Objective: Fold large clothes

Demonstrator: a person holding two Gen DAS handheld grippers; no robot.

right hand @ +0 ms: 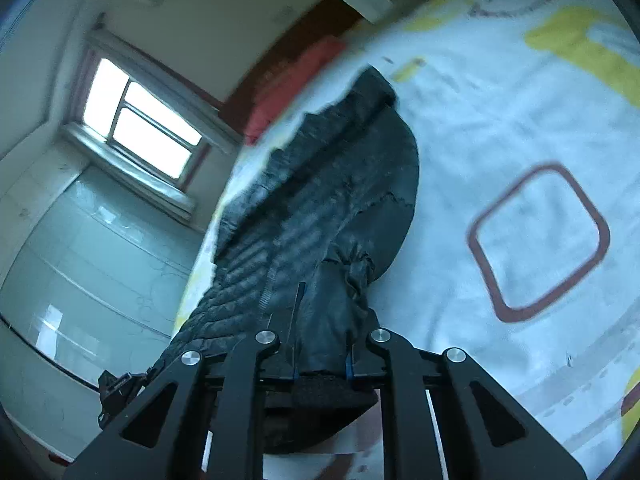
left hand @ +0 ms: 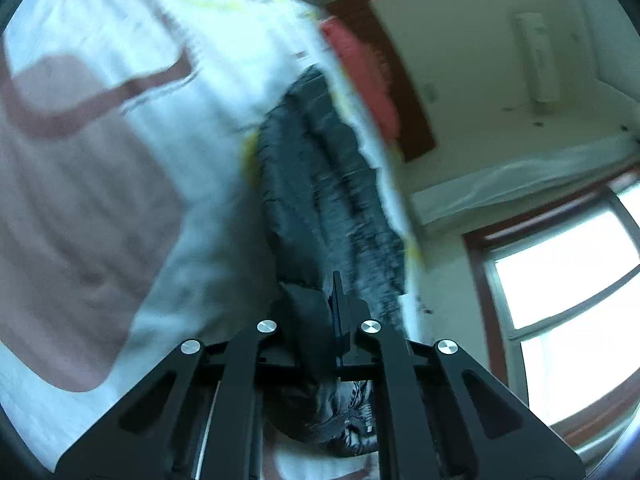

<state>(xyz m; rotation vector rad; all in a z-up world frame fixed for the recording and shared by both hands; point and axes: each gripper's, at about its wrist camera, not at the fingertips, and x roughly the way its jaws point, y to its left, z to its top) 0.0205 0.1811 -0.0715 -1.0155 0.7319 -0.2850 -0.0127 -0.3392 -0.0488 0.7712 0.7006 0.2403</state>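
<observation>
A black quilted jacket (left hand: 320, 184) lies stretched along the edge of a bed with a white patterned sheet (left hand: 208, 160). My left gripper (left hand: 335, 300) is shut on a bunched fold of the jacket's near end, and dark fabric bulges out to the left of its fingers and hangs below them. In the right wrist view the same jacket (right hand: 320, 200) runs away from me over the sheet (right hand: 480, 120). My right gripper (right hand: 320, 320) is shut on a gathered, sleeve-like part of it. Both views are tilted and blurred.
A red cushion or blanket (left hand: 360, 72) (right hand: 288, 88) lies at the far end of the bed against a dark wooden headboard. A bright window (left hand: 568, 272) (right hand: 140, 120) and a glossy pale cabinet (right hand: 80, 260) stand beside the bed.
</observation>
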